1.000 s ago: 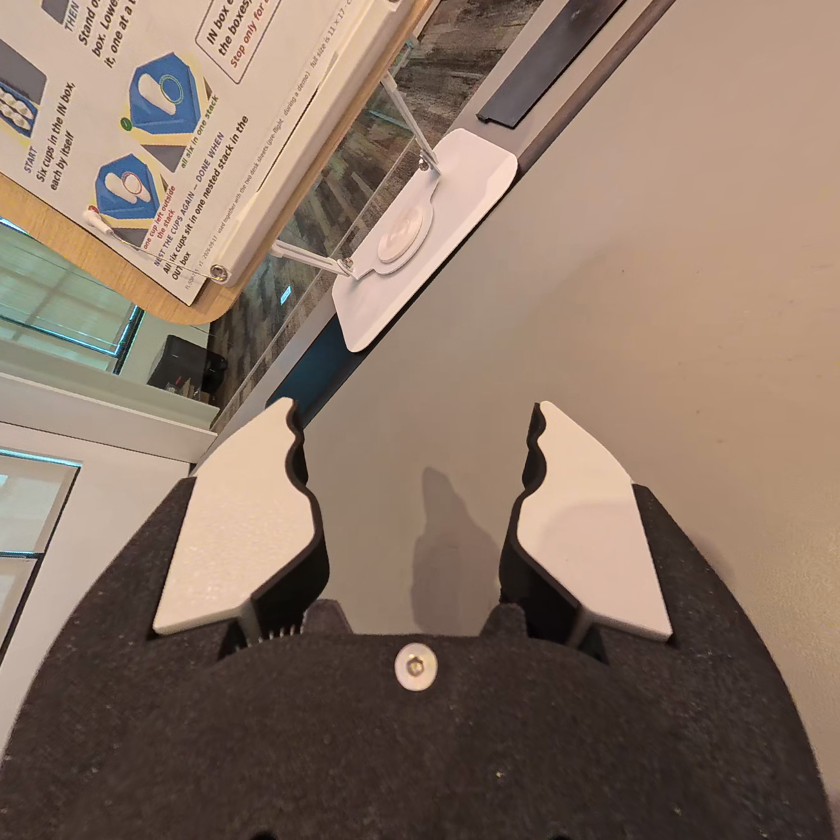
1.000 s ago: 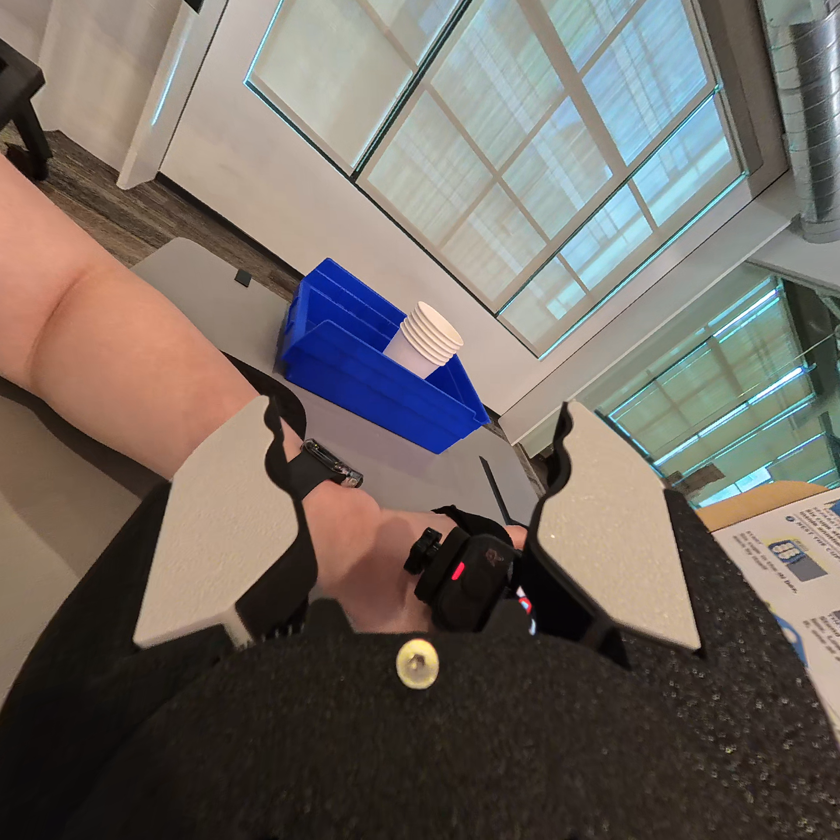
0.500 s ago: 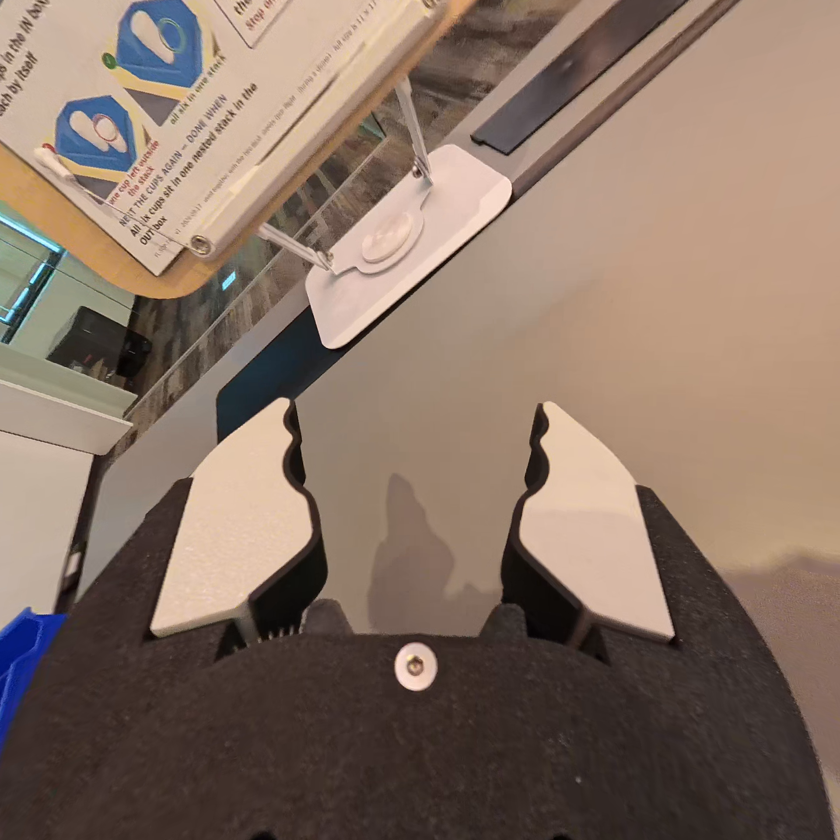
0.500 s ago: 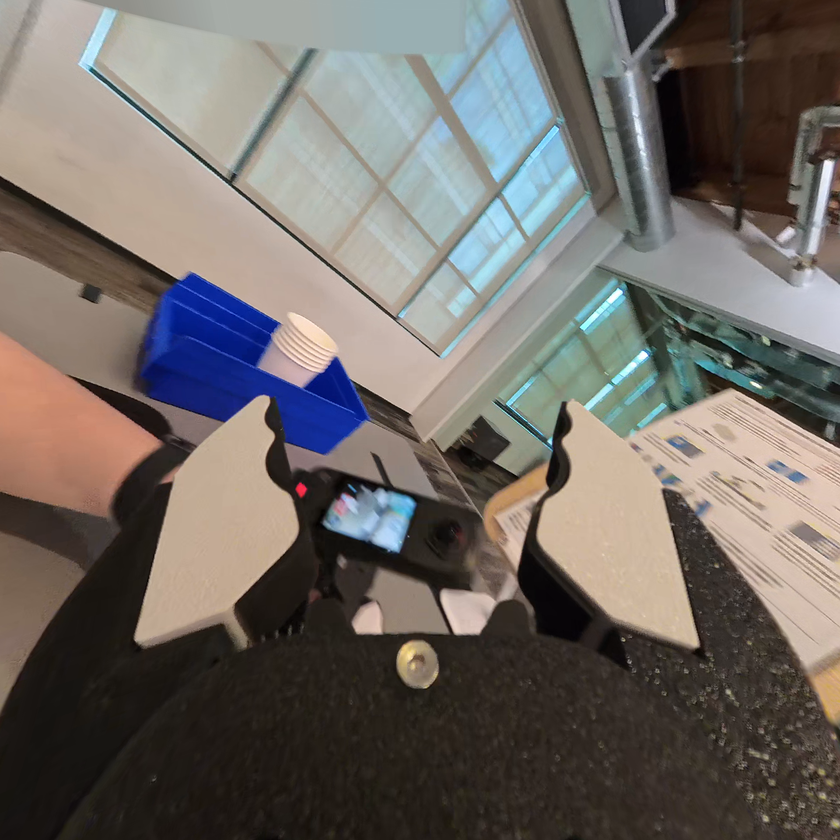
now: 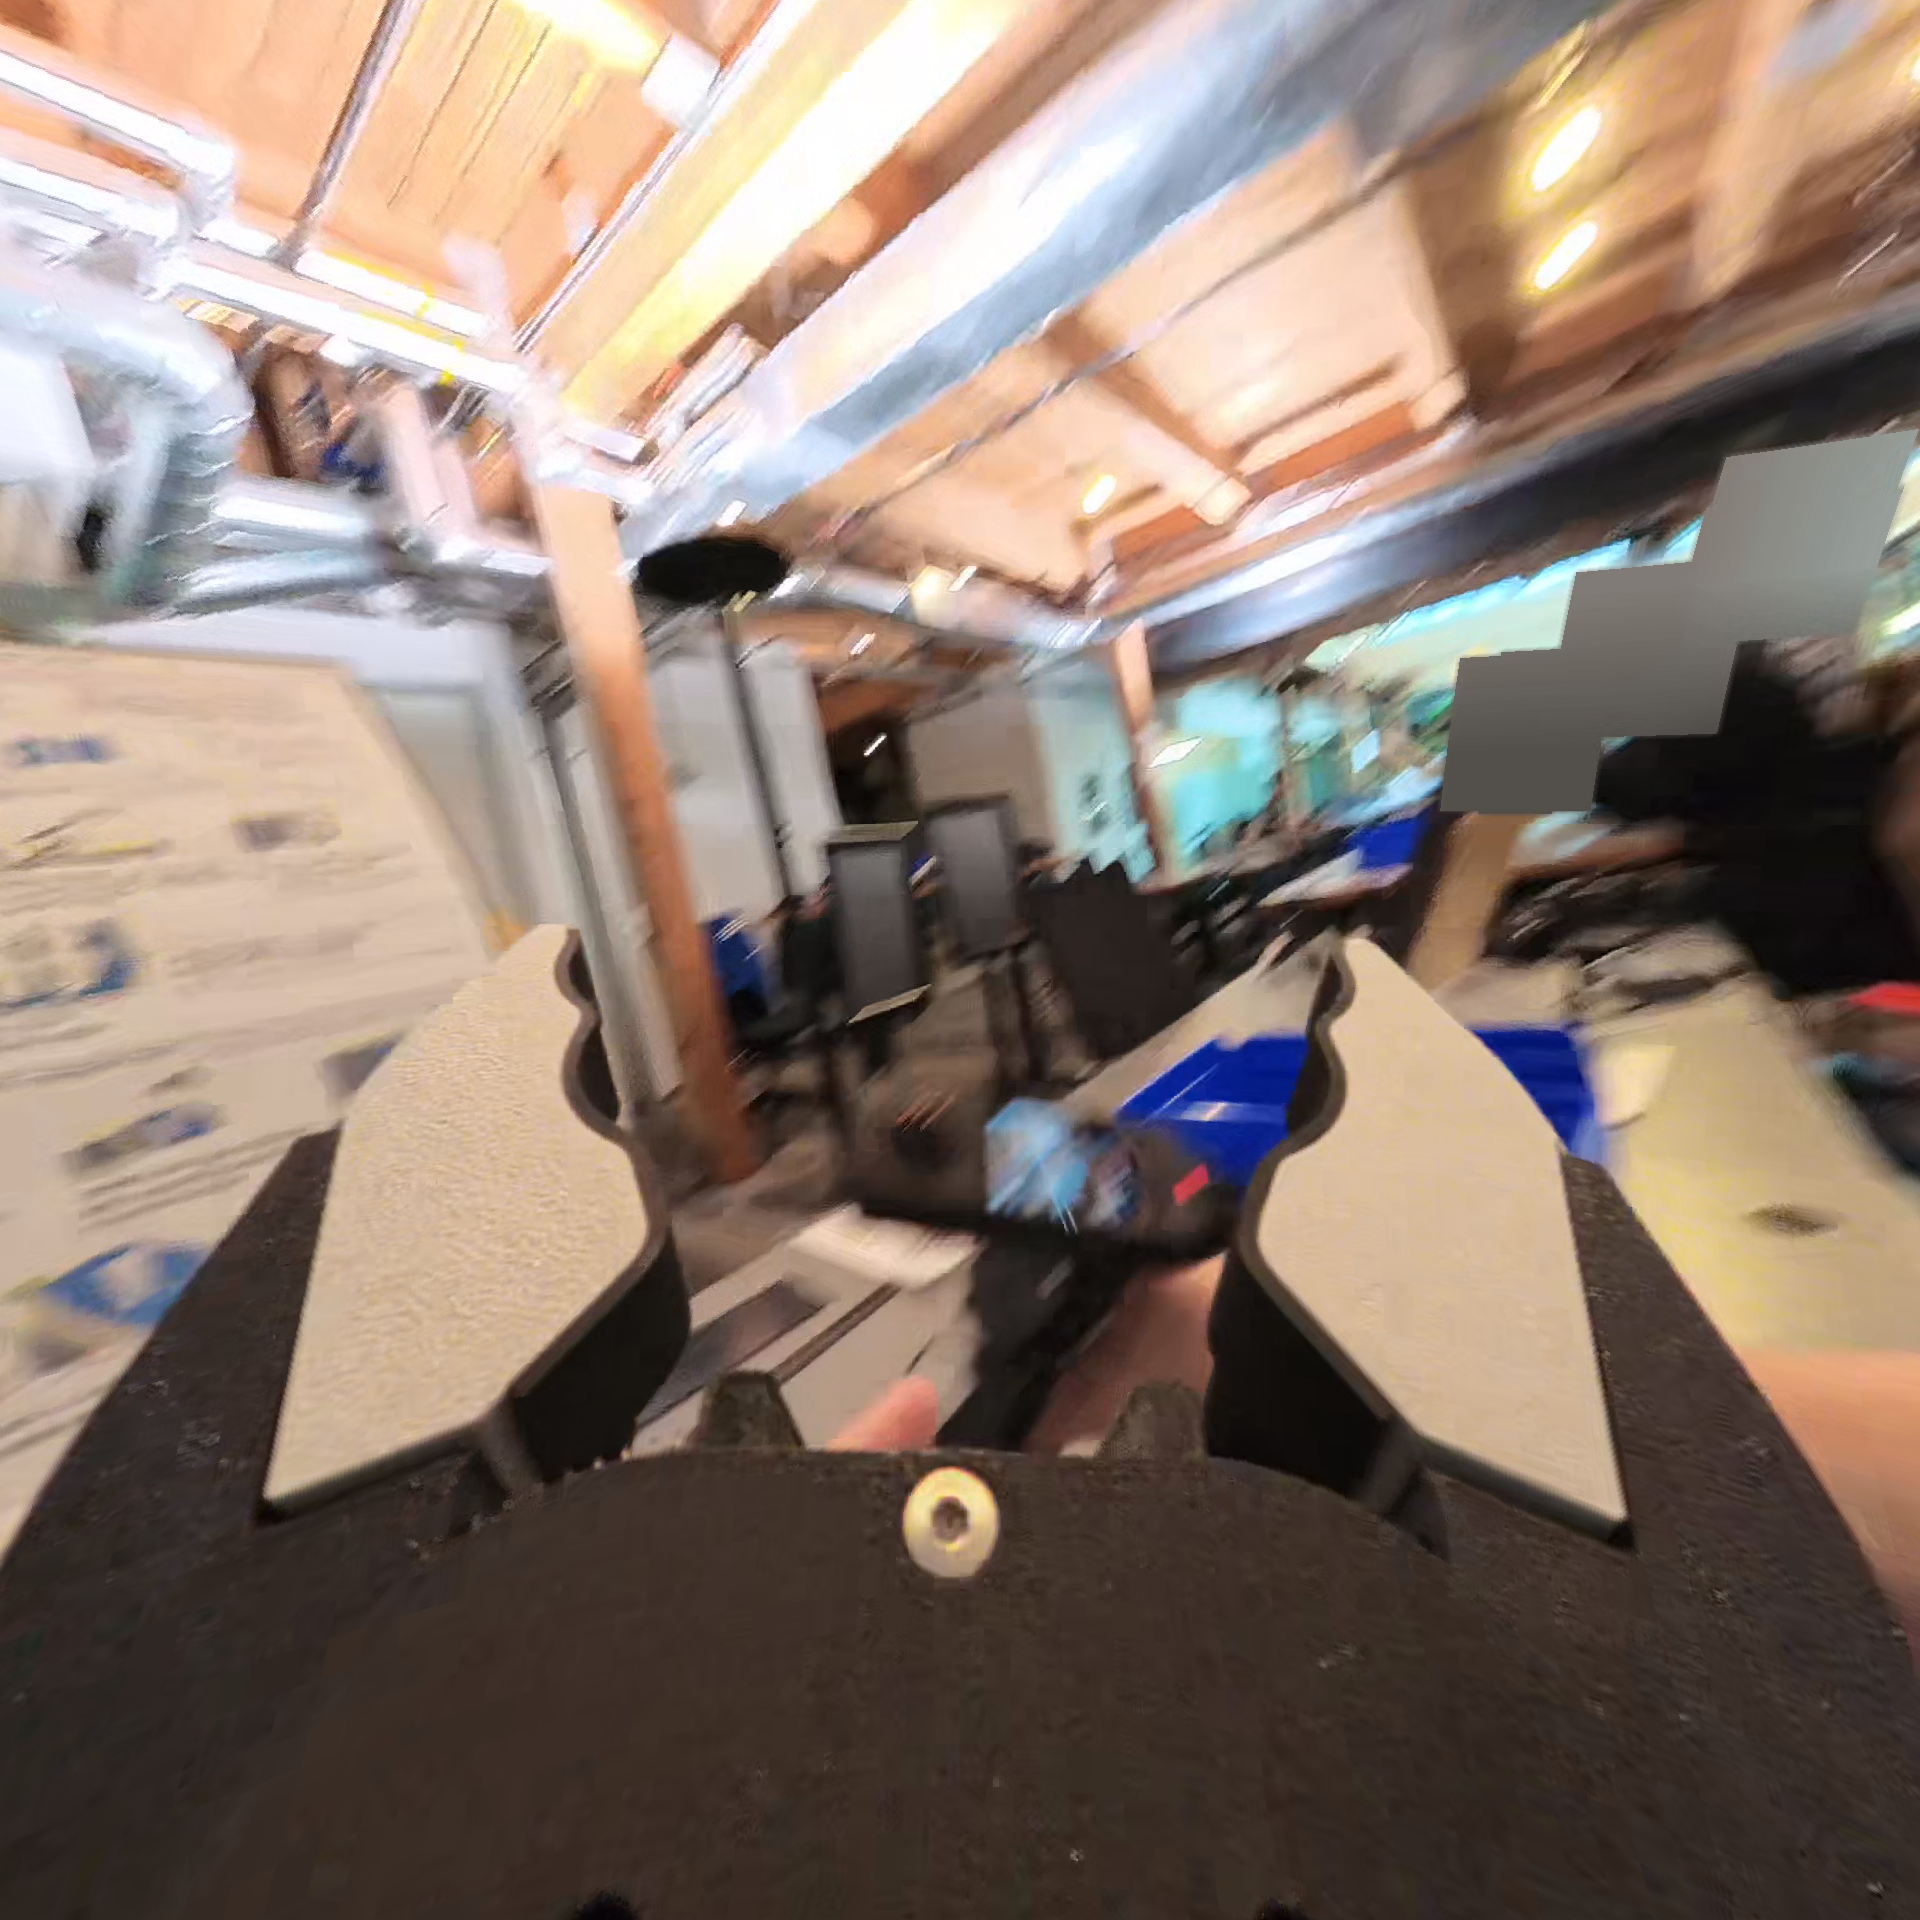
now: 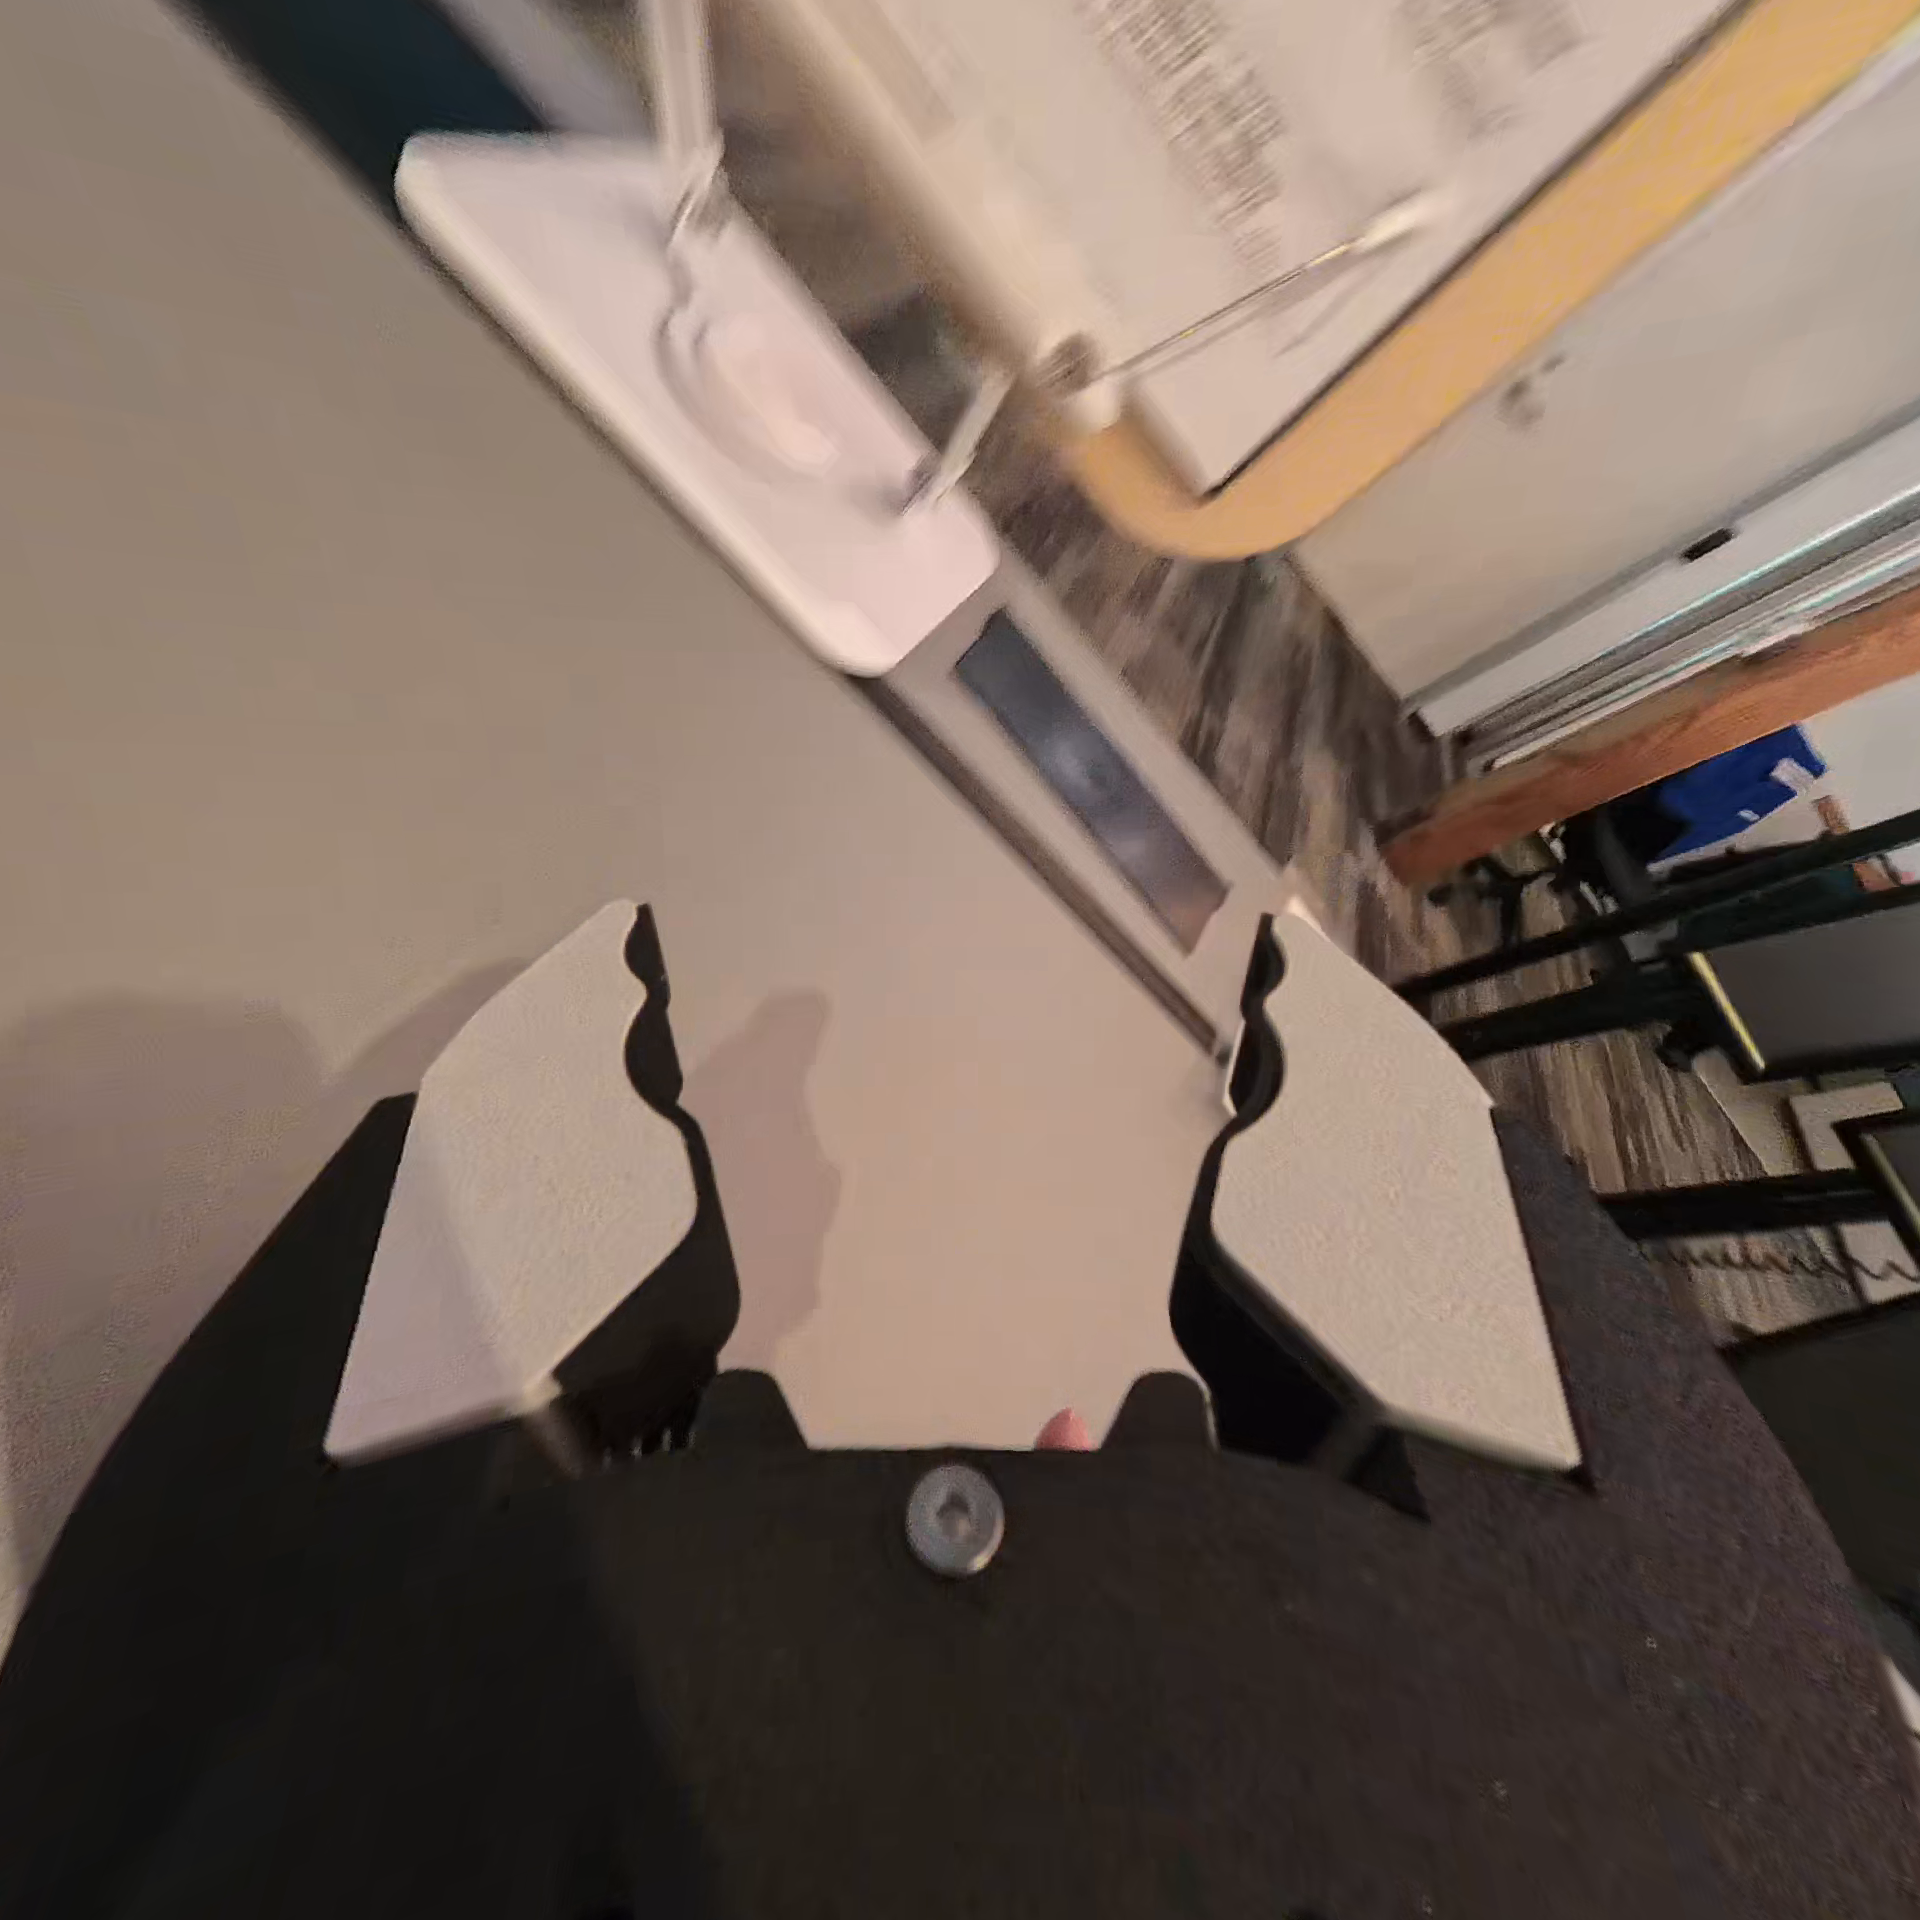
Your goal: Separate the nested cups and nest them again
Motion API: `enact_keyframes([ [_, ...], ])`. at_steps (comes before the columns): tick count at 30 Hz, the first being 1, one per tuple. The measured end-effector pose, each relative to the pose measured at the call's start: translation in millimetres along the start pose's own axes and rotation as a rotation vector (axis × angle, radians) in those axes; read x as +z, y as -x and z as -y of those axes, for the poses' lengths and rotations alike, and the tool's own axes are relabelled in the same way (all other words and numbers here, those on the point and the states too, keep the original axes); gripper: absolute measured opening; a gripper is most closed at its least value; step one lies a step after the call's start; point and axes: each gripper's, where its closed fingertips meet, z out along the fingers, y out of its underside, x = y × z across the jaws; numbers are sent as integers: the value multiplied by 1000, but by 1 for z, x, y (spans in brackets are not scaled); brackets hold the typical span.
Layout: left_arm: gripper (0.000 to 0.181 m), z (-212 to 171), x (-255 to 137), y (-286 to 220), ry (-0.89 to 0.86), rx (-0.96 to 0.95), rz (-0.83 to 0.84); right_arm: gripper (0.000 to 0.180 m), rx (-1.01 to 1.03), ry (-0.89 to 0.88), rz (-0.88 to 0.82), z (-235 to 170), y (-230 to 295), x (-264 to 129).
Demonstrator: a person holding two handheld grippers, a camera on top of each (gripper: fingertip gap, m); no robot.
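Left gripper (image 5: 956, 1049): jaws spread, empty. Right gripper (image 6: 951, 1029): jaws spread, empty, over bare table (image 6: 312, 727). Cups: not visible in either view; blue bin (image 5: 1216, 1091) blurred. Judged light, thin-walled, crushable; grip gently below rim.

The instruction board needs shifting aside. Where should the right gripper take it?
Probably by the instruction board's tan lower edge, coming straight ahead with jaws astride it: that thin edge overhangs clear of the table, while the white base lies flat.
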Motion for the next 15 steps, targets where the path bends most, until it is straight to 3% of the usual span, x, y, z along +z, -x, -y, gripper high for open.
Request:
enact_keyframes([
  [3,130,42,-13,-42,-177,-89,-156,104,-117,133,29,-5,34,2],
  [7,133,76,-36,-79,-356,7,-255,103,-243,109,-17,21,60,-14],
  [15,133,67,-42,-111,-393,244,-269,103,-296,94,-21,37,84,-30],
])
